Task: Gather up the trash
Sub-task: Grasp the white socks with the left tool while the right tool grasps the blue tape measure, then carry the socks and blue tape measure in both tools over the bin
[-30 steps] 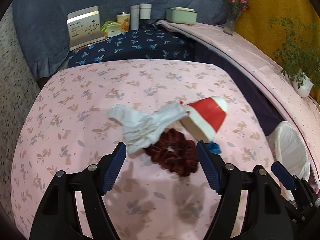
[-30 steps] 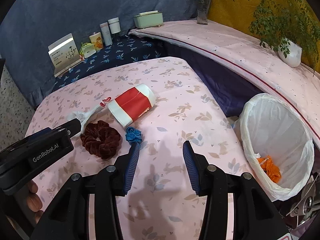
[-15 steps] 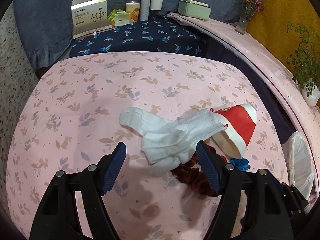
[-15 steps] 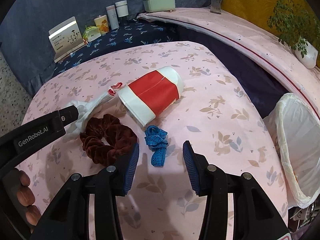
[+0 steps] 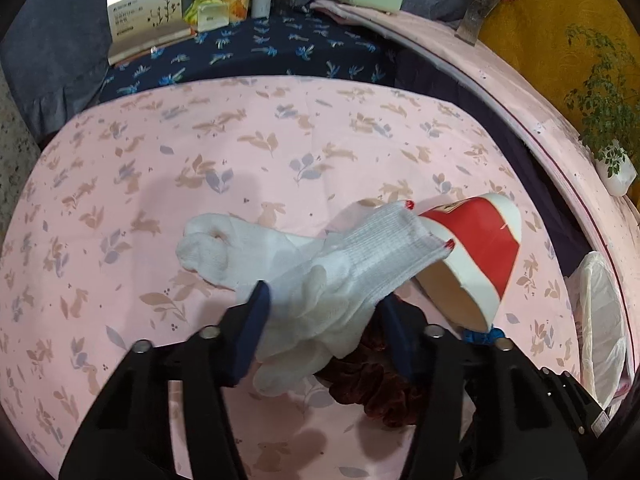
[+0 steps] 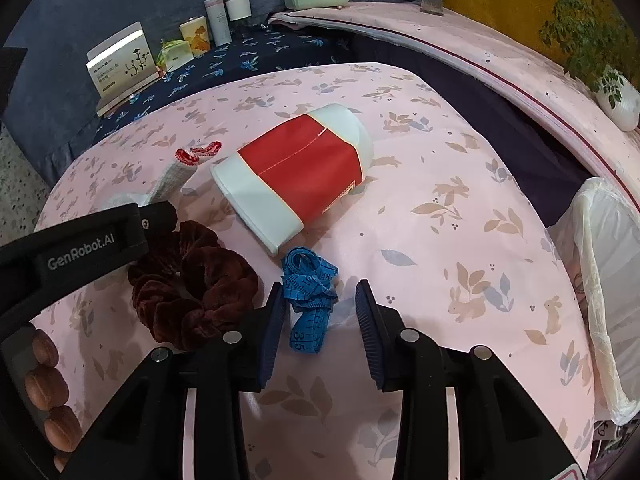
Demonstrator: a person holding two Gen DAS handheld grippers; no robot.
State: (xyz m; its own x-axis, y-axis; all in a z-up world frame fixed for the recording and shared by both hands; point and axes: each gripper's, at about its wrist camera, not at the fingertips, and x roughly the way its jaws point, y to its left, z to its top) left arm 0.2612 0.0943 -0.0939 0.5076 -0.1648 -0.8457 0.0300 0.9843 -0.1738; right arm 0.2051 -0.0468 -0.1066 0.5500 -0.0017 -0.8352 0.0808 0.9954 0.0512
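Sock (image 5: 320, 276) sits between the closing left gripper (image 5: 324, 312) pads, tape (image 6: 310, 292) between the right gripper's (image 6: 320, 312) — neither pinched yet; limp items may slip free.

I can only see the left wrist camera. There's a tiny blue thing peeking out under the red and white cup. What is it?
Observer: A crumpled blue tape measure, lying on the pink cloth just in front of the open end of the cup.
Operator: Is anything grabbing it?
Observer: Nearly. The right hand-held gripper has a finger on each side of it. Its jaws have just been closing, but they do not look clamped on it yet.
Operator: And the dark red scrunchie, is it a whole ring?
Observer: Yes, a full ring, lying flat on the cloth to the left of the tape measure.
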